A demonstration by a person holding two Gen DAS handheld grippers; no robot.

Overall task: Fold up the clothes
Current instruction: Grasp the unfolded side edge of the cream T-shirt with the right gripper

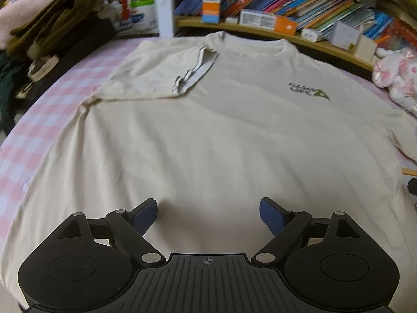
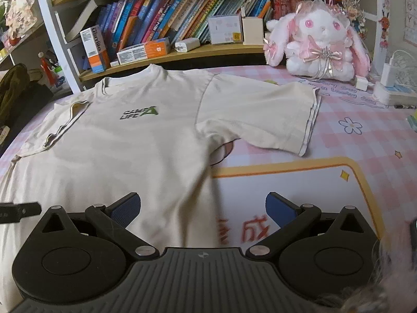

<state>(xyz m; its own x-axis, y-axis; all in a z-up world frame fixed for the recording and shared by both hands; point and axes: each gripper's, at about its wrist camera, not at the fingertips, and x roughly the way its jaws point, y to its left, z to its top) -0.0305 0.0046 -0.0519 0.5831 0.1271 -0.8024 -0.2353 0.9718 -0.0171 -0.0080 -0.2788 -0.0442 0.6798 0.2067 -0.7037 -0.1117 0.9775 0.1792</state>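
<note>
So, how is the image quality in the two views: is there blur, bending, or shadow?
Left wrist view: the bookshelf and the T-shirt logo are smeared with blur, the shelf edge bows from the fisheye, and a soft shadow lies on the T-shirt ahead of the left hand-held gripper. Right wrist view: sharper, the logo is readable; the mat print near the right hand-held gripper is blurred.

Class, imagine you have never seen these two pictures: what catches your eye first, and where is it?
A cream T-shirt lies spread front-up across the pink checked cover, one sleeve folded in over the chest, the other lying flat. A white-and-pink plush rabbit sits beyond it by the crowded bookshelf. Both open grippers, left and right, hover at the hem.
</note>
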